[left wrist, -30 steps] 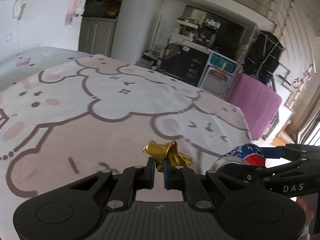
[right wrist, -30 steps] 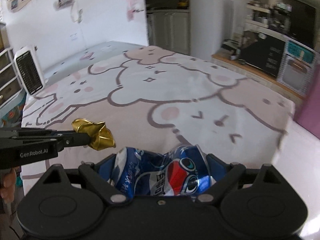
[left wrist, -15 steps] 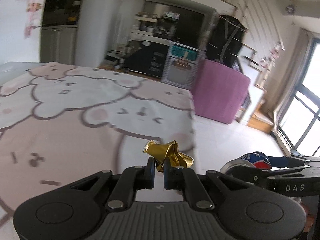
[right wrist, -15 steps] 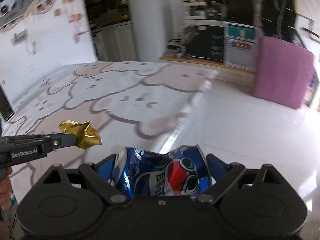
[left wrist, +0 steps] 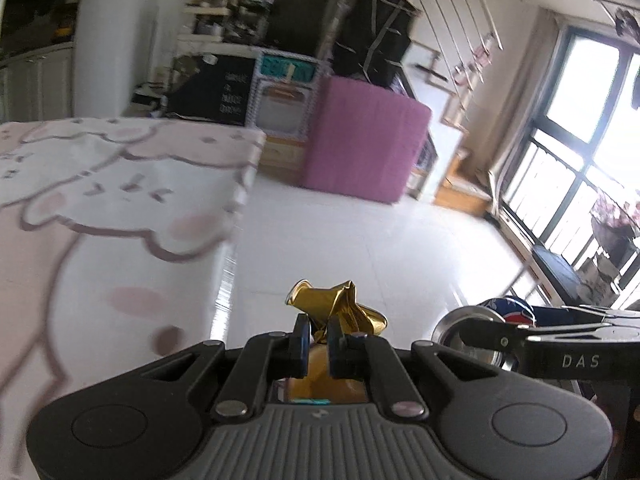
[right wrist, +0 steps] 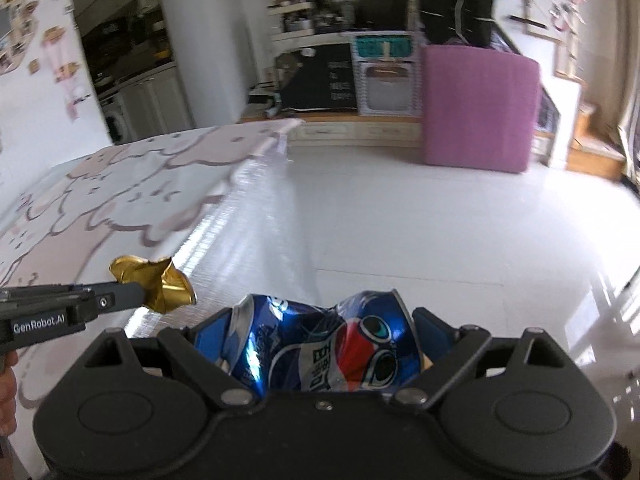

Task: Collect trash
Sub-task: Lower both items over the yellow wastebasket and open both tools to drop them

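A crushed gold can [left wrist: 336, 306] sticks up between the narrow jaws of my left gripper [left wrist: 318, 330], which is shut on it. The same gold can [right wrist: 154, 280] shows at the left of the right wrist view, held at the tip of the left gripper [right wrist: 132, 292]. My right gripper [right wrist: 320, 320] is shut on a crushed blue cola can [right wrist: 320, 346] lying sideways between its pads. That blue can [left wrist: 506, 310] and the right gripper's fingers [left wrist: 520, 334] appear at the lower right of the left wrist view. Both grippers hang side by side above the floor.
A pink and white cartoon play mat [left wrist: 100, 200] covers the floor on the left, its edge [right wrist: 224, 208] running beside glossy white tiles [right wrist: 400, 220]. A pink box-shaped cover [right wrist: 478, 108], a toy kitchen [right wrist: 384, 76] and low cabinets stand at the far side. Tall windows [left wrist: 580, 160] are on the right.
Both views have swung right, off the play mat and toward the white tiles, pink cover and windows. Both cans stay clamped as before.
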Tool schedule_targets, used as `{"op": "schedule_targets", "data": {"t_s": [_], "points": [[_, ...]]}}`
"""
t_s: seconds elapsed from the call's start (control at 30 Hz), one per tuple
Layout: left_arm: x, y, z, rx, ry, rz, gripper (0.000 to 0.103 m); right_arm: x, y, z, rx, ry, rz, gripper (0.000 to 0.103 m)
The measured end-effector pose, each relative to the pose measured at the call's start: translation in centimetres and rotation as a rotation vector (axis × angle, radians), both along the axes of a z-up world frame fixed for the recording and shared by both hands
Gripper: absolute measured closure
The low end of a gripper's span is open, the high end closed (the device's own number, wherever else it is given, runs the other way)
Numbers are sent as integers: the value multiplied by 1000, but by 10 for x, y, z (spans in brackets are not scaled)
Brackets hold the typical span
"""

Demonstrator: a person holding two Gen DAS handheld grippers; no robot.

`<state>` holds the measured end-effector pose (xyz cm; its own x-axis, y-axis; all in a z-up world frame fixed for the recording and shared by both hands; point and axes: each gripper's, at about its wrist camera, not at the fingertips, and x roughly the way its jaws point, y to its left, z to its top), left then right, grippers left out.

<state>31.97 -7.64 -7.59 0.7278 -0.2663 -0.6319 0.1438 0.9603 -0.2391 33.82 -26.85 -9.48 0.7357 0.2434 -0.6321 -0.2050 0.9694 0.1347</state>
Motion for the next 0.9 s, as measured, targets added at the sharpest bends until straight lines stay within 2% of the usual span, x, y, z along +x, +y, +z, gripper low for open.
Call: {"op": "schedule_targets", "data": {"t_s": [0.17, 0.37, 0.67, 0.9], "points": [[13, -34, -30, -1, 63, -53, 95, 0, -38, -25, 20, 40, -72, 9], [33, -67, -83, 8, 181, -90, 95, 9, -75, -64, 43, 110, -142, 9], [66, -101, -162, 48, 365, -163, 95, 30, -95, -109, 81, 193, -181, 9], [86, -115, -217, 59, 497, -195, 95, 63, -87, -139, 123, 249, -165, 8]]}}
